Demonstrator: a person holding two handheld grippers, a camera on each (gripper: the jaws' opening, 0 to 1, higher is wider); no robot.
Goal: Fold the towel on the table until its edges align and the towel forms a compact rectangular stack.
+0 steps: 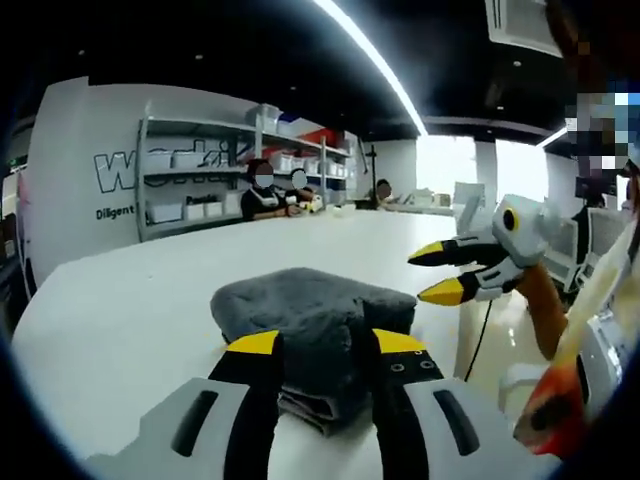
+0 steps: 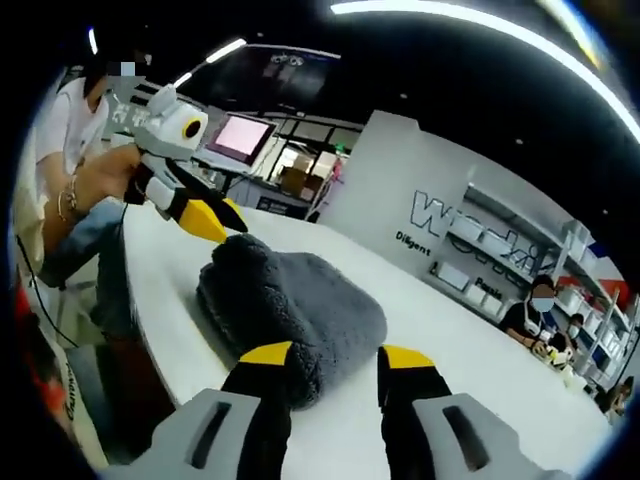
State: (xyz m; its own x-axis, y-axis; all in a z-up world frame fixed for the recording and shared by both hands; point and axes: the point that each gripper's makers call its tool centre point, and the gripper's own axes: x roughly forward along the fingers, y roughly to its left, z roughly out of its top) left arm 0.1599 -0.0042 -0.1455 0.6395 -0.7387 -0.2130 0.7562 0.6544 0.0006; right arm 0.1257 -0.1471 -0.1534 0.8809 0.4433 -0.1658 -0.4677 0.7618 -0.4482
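Note:
A dark grey towel (image 1: 310, 315) lies folded into a thick rectangular stack on the white table (image 1: 120, 300). My left gripper (image 1: 327, 343) is open, its yellow-tipped jaws standing either side of the towel's near corner. In the left gripper view the right gripper (image 1: 440, 272) hovers just right of the towel, above the table, jaws apart. In the right gripper view the towel (image 2: 290, 300) lies ahead of my open right gripper (image 2: 335, 355), its near end just in front of the left jaw. The left gripper (image 2: 215, 220) sits at the towel's far end.
Shelves with white bins (image 1: 190, 190) line the back wall. Some people (image 1: 265, 190) sit at the table's far end. A person's arm (image 2: 80, 195) holds the left gripper beside the table edge (image 2: 140, 300). A monitor (image 2: 240, 135) stands behind.

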